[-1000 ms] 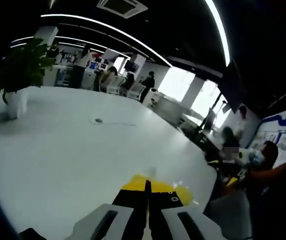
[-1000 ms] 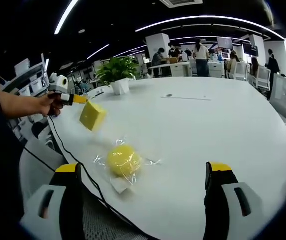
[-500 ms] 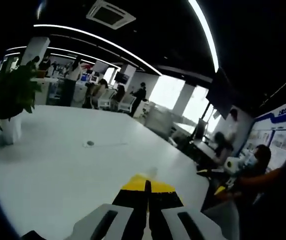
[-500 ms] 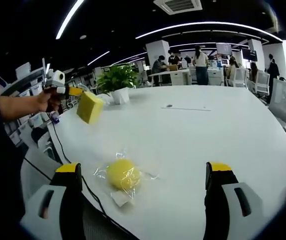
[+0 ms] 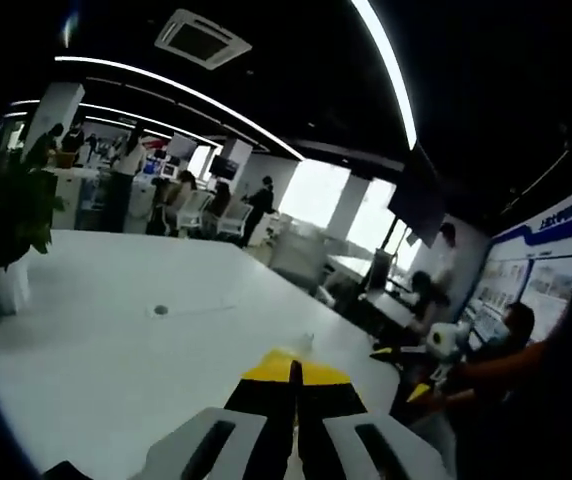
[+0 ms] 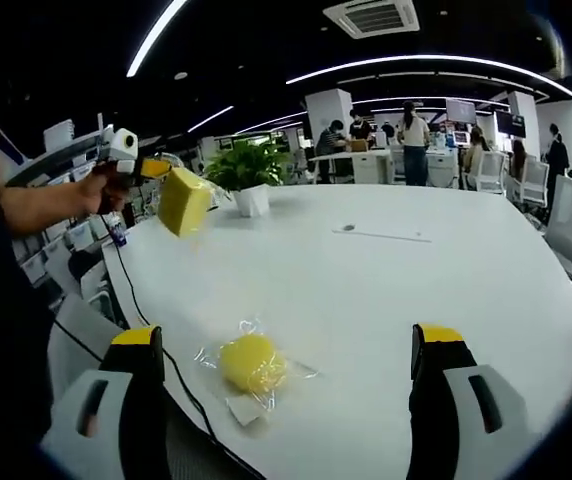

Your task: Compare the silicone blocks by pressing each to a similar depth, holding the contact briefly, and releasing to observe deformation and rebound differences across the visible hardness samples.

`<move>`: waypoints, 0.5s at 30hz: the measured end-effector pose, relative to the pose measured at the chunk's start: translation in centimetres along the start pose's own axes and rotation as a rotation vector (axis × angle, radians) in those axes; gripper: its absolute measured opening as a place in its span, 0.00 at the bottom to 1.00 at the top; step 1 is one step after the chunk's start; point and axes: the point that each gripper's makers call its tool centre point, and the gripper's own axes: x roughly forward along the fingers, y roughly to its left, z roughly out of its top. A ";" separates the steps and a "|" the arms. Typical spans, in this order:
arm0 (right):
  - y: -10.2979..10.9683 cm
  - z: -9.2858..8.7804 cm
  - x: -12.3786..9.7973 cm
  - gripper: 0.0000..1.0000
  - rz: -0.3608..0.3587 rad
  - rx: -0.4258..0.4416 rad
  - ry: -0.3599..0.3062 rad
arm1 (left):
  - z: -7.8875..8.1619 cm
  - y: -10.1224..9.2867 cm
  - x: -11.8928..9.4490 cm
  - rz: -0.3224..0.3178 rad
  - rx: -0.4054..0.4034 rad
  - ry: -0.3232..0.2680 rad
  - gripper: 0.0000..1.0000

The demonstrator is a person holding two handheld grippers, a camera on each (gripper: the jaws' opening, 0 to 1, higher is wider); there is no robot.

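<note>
Left gripper (image 6: 151, 168) is held up off the table's (image 6: 396, 290) left edge, clamped on a yellow block (image 6: 184, 201) that hangs in the air, clear of the tabletop. In the left gripper view the jaws sit closed together; yellow between the tips is likely the block. Right gripper (image 6: 291, 345) is spread wide, holding nothing, above the table's near edge. A yellow round sample (image 6: 250, 362) in clear wrap (image 6: 266, 392) lies on that edge, between the jaws in view. Plant (image 6: 248, 175) stands at the far left edge.
</note>
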 end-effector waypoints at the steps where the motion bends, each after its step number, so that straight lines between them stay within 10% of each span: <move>1: 0.2 0.2 0.0 0.96 0.005 -0.009 -0.004 | 0.1 -0.3 0.1 -0.008 0.001 -0.002 0.00; 15: 1.1 4.5 0.6 0.96 0.069 -0.063 -0.061 | 2.8 -3.5 0.2 -0.088 0.051 -0.028 0.00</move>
